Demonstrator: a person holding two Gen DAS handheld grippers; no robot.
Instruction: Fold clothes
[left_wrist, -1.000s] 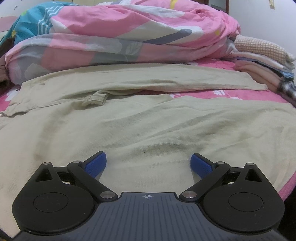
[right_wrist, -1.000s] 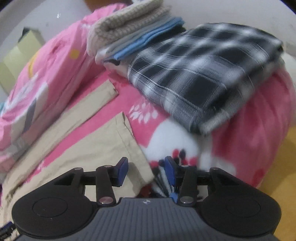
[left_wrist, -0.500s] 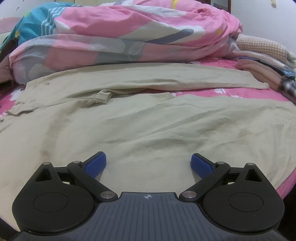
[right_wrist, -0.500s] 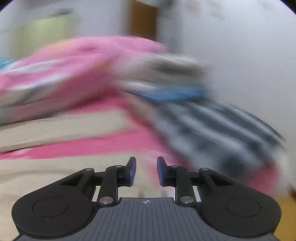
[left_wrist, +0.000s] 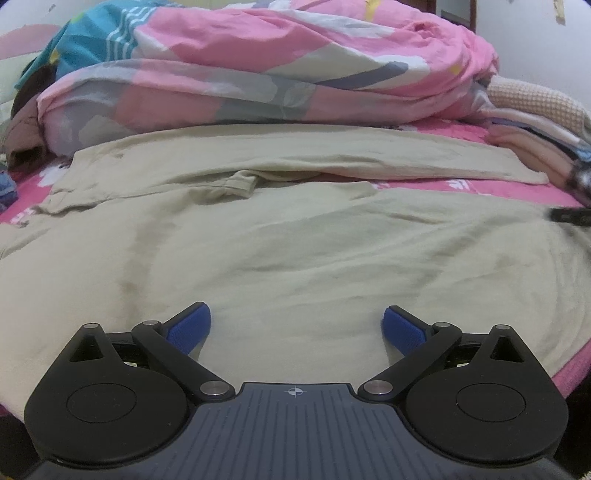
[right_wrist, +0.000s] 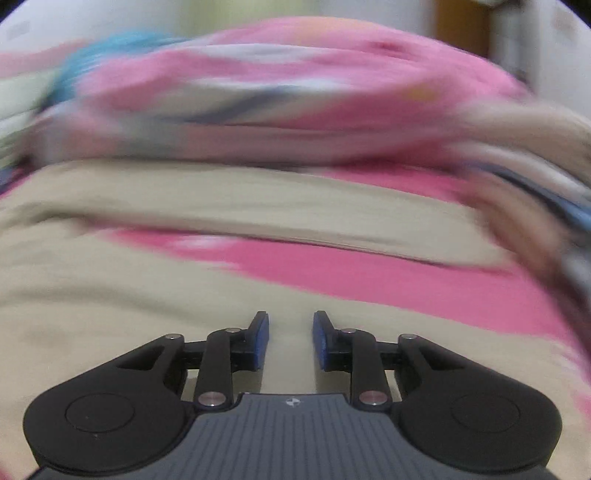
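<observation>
Since a second ago the right hand-held gripper (right_wrist: 290, 334) has swung from the plaid stack at the bed's edge to over the beige garment (left_wrist: 295, 236), its jaws having just been closing to a narrow gap with nothing between them, while the left hand-held gripper (left_wrist: 296, 326) keeps its place, jaws spread wide and empty. Wrinkled and faintly stained, the garment lies spread across the pink bed sheet (left_wrist: 517, 186) before the heaped quilt (left_wrist: 280, 70). Motion blur smears the right view, and the folded pile (left_wrist: 535, 122) is cut off at the edge.
</observation>
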